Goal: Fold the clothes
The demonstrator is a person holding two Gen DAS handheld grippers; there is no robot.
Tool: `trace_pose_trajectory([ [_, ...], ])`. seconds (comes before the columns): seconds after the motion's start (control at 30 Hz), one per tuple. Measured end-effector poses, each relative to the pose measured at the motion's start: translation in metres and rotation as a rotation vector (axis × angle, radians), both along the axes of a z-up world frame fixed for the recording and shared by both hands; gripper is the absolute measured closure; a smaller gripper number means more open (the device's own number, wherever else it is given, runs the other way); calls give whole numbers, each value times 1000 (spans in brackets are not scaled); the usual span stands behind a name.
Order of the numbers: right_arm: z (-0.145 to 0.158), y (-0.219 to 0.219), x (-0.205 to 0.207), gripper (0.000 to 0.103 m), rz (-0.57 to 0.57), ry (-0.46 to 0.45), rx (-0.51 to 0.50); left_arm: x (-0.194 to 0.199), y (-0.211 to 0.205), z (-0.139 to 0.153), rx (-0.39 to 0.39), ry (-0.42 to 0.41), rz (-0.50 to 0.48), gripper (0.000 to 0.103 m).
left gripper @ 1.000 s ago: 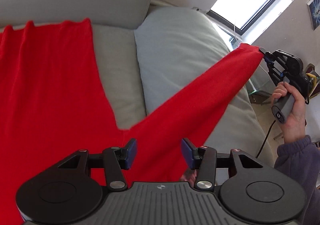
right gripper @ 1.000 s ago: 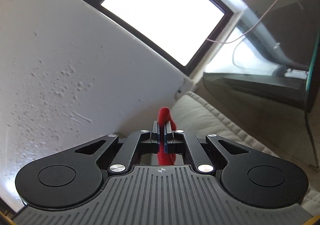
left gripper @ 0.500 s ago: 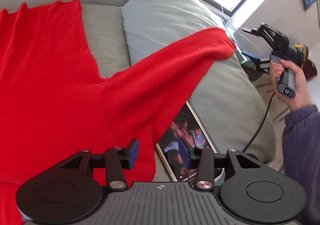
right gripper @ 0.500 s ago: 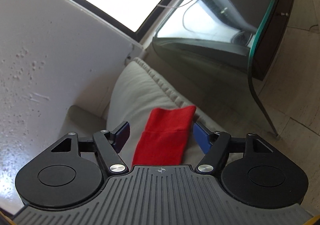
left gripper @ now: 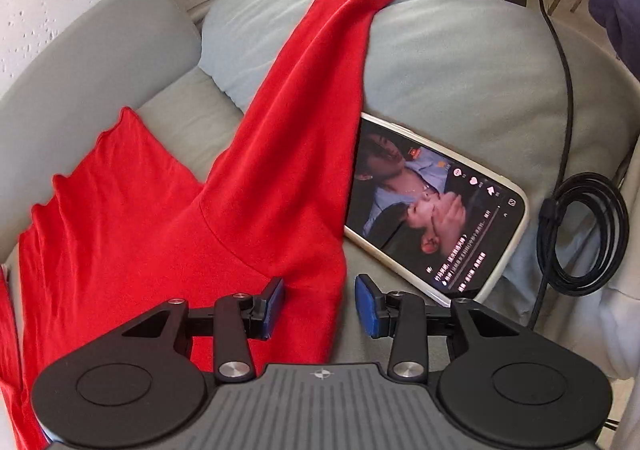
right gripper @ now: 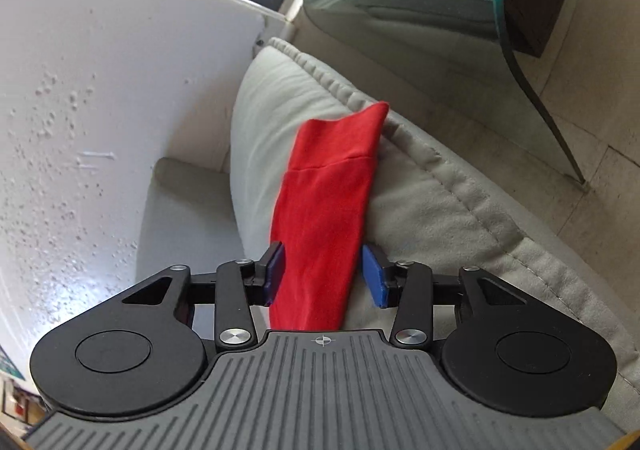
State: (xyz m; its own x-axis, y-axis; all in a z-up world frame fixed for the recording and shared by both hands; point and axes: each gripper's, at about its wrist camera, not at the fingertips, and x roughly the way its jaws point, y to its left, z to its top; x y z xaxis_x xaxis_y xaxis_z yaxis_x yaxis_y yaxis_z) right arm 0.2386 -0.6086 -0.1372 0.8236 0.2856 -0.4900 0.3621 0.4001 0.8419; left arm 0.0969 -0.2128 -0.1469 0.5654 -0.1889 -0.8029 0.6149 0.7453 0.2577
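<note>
Red long-sleeved top [left gripper: 168, 218] spread over the seat of a grey sofa [left gripper: 100, 62], body flat toward the backrest, wavy hem nearest it, one sleeve [left gripper: 320, 62] run out straight and draped up over the big grey cushion [left gripper: 460, 58] at the sofa's end. Sleeve cuff [right gripper: 340, 134] resting on the crest of that cushion, close to its piped seam, lying slack. Lit phone [left gripper: 432, 206] propped against the cushion's foot, just beside the sleeve and partly tucked under its edge; coiled black cable [left gripper: 580, 234] further along the cushion's flank. Left gripper [left gripper: 320, 302] spread wide and empty, low over the garment's near edge by the shoulder, one blue pad above cloth, the other above bare seat. Right gripper [right gripper: 322, 274] likewise parted, straddling the sleeve below the cuff with a sliver of daylight on either side, pinching nothing. Cloth judged thin, light, limp knit: no stiffness to hold a crease, prone to sag, stretch and slide on the cushion's nap, so best pinched at doubled seams such as the cuff band, shoulder seam or hem rather than mid-panel. Care needed near the phone, liable to be dragged off the cushion with the sleeve.
</note>
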Motion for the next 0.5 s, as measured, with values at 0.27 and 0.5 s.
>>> trace_pose_trajectory([
  [0.27, -9, -5, 13, 102, -92, 3, -28, 3, -4, 14, 2, -24, -62, 99],
  [0.5, 7, -11, 6, 102, -177, -43, -80, 39, 59, 54, -383, 212, 67, 100],
])
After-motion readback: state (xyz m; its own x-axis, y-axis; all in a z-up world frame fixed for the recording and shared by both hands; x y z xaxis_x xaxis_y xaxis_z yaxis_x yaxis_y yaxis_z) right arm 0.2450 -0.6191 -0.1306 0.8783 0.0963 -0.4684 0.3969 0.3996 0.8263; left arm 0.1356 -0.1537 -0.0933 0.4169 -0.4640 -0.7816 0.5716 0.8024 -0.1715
